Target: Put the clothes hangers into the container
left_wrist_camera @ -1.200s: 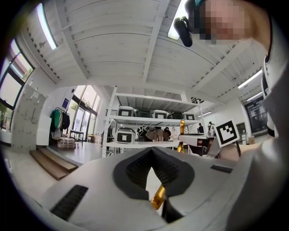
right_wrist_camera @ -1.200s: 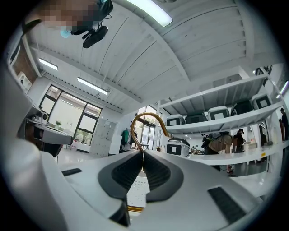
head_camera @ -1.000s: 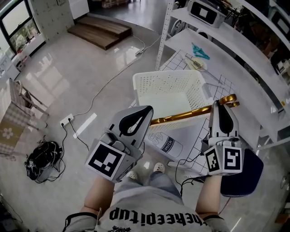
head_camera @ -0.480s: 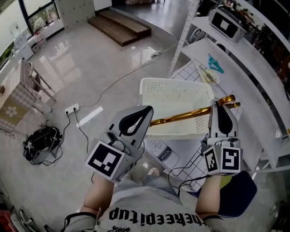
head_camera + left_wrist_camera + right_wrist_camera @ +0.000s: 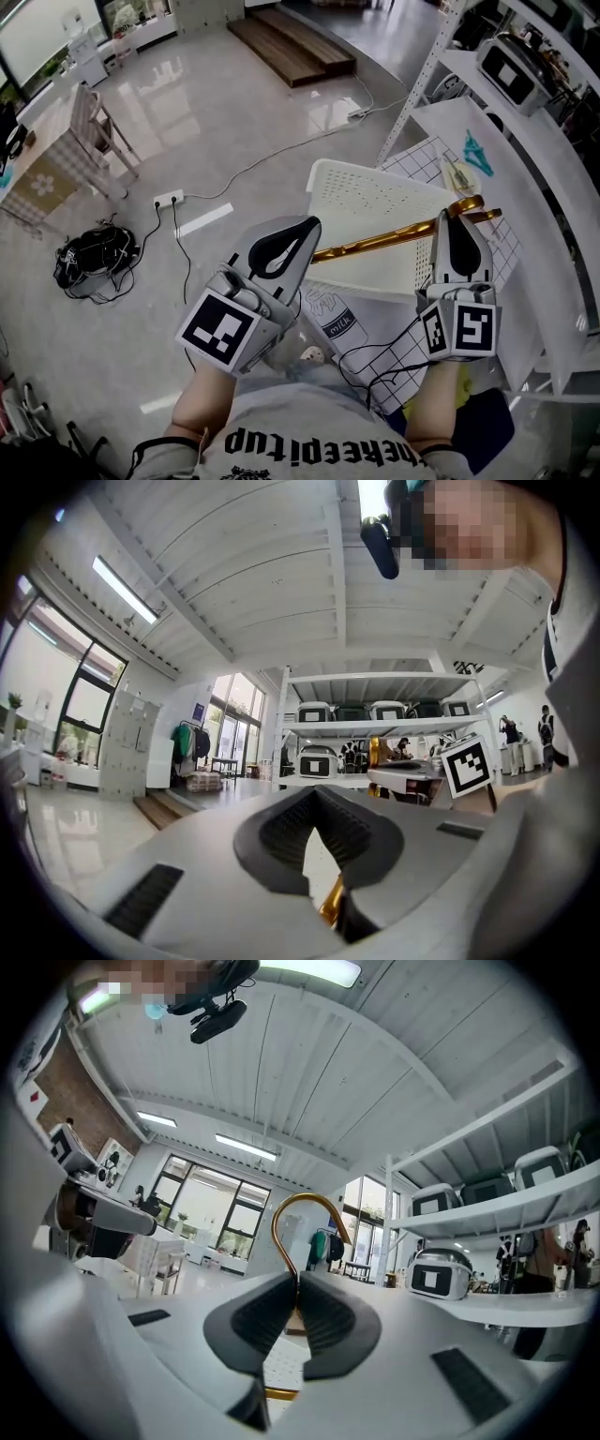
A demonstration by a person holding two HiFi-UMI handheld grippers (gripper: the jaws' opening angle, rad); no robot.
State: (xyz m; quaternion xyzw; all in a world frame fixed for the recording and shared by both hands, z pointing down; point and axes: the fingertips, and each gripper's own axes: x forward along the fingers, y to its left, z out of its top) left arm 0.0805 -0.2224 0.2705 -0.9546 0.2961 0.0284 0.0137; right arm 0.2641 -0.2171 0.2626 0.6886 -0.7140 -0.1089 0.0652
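Note:
A gold clothes hanger [image 5: 384, 241] hangs level between my two grippers, above the near side of a white perforated basket [image 5: 375, 192] on the floor. My right gripper [image 5: 459, 234] is shut on the hanger's neck; the hook [image 5: 302, 1211] curls up above the jaw tips [image 5: 298, 1279]. My left gripper [image 5: 286, 246] is closed at its tips [image 5: 315, 794], and the hanger's other end [image 5: 333, 902] shows gold inside the hollow of its jaws. The hanger's bar is partly hidden under both grippers.
A white shelving rack [image 5: 525, 159] runs along the right, carrying a grey box [image 5: 511, 75] and a teal thing [image 5: 476, 153]. A wire grid panel [image 5: 412, 356] and a milk bottle [image 5: 342, 323] lie near my feet. A black bag [image 5: 89, 258] and power strip [image 5: 169, 199] lie left.
Both grippers swung together with the hanger, keeping their grips. In the head view the basket, rack and floor have slid to the right and the room on the left has come into sight.

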